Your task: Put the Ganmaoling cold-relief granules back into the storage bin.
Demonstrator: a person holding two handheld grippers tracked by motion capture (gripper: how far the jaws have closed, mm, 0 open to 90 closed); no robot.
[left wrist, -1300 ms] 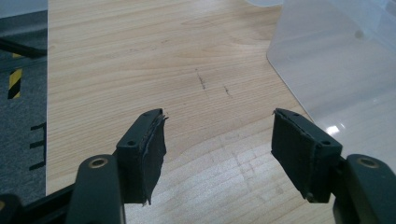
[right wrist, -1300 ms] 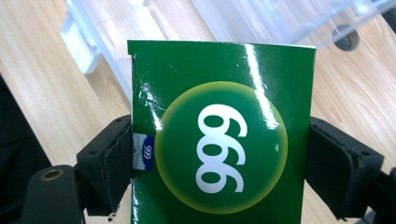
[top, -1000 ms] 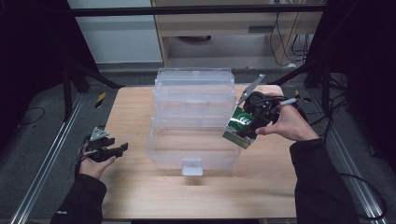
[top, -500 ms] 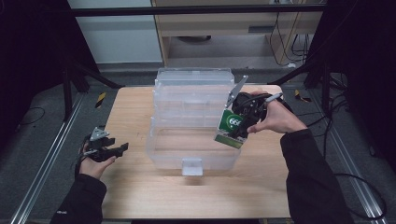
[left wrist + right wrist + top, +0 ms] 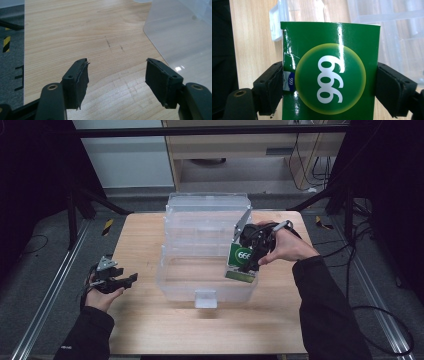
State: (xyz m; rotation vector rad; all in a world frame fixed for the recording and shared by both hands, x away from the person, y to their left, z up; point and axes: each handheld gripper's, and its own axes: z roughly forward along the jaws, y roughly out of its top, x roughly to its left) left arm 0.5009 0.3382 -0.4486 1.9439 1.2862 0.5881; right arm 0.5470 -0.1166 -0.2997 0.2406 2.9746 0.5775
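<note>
A green carton point(image 5: 329, 75) marked 999 in a yellow-rimmed circle sits squeezed between the jaws of my right gripper point(image 5: 329, 86). In the high view that carton point(image 5: 240, 261) hangs over the right part of a clear plastic bin point(image 5: 172, 275), with my right gripper point(image 5: 251, 251) shut on it. The bin's lid point(image 5: 207, 207) stands open at the back. My left gripper point(image 5: 125, 281) rests open near the table's left edge, nothing between its pads point(image 5: 81, 82), and its view shows the bin's clear wall point(image 5: 180, 32) at the upper right.
The bin has a white latch point(image 5: 205, 298) on its front wall, also the white latch point(image 5: 274, 23) in the right gripper view. The wooden table point(image 5: 150, 330) has bare room in front of the bin. Metal rails point(image 5: 45, 300) and cables point(image 5: 380, 310) lie on the floor beside it.
My right gripper has carried the green carton leftward from the bin's right side to over its right part. The left gripper has stayed put.
</note>
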